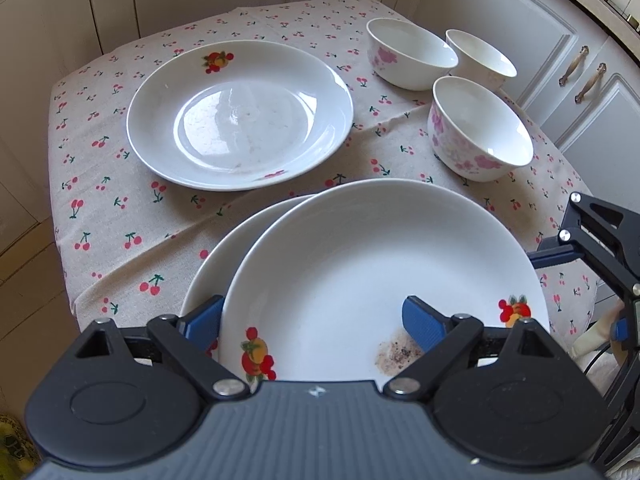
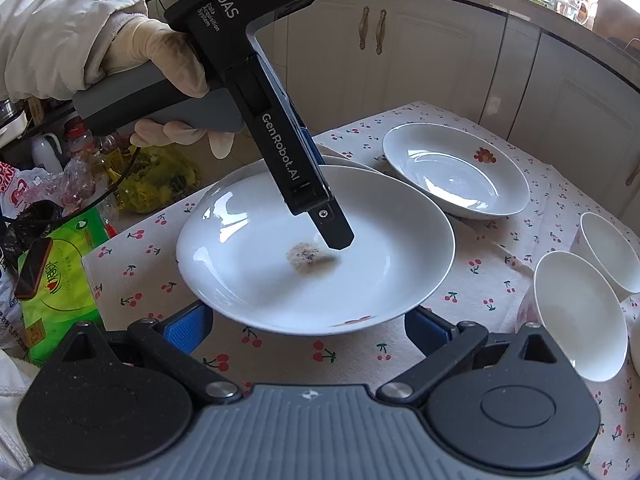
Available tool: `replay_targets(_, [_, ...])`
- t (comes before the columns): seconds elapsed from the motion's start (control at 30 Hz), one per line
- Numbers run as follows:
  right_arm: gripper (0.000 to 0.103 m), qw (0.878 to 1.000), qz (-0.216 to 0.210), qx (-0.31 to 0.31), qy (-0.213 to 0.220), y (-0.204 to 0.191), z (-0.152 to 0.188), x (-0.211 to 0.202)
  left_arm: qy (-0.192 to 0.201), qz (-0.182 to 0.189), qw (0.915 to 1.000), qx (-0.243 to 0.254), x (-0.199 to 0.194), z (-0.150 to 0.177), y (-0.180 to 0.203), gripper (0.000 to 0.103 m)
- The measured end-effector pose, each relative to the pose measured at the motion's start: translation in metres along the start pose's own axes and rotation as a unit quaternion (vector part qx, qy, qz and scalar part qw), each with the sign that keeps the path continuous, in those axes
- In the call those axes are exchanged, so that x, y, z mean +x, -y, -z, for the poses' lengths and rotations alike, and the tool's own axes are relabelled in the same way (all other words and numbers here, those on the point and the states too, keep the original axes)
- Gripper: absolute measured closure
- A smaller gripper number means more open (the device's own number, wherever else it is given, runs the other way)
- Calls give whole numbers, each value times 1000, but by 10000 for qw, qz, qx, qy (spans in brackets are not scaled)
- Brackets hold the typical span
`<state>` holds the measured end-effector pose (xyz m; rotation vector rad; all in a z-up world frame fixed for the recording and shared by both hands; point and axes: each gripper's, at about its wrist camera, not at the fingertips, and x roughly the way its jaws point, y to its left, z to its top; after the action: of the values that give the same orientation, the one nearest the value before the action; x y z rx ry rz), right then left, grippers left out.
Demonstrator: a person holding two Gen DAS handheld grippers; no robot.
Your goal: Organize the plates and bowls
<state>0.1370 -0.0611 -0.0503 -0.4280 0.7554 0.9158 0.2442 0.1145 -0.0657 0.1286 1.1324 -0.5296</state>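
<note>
My left gripper is open around the near rim of a stained white plate, one blue pad under its edge, the other on its inner face. That plate sits tilted on a second plate. A third fruit-print plate lies apart on the cherry-print cloth. Three pink-flowered bowls stand to the right. My right gripper is open and empty, just short of the stained plate's rim, and shows in the left wrist view.
White cabinets stand behind the table. A green tissue pack, a phone on it and bags lie off the table's left edge in the right wrist view. The table edge drops off at the left.
</note>
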Motion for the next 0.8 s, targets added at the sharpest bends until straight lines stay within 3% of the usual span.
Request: replay_targets(0.8, [0,9999,154,-27,42,-1,0,-4,288,-234,9993,-33,-16,5,-2,9])
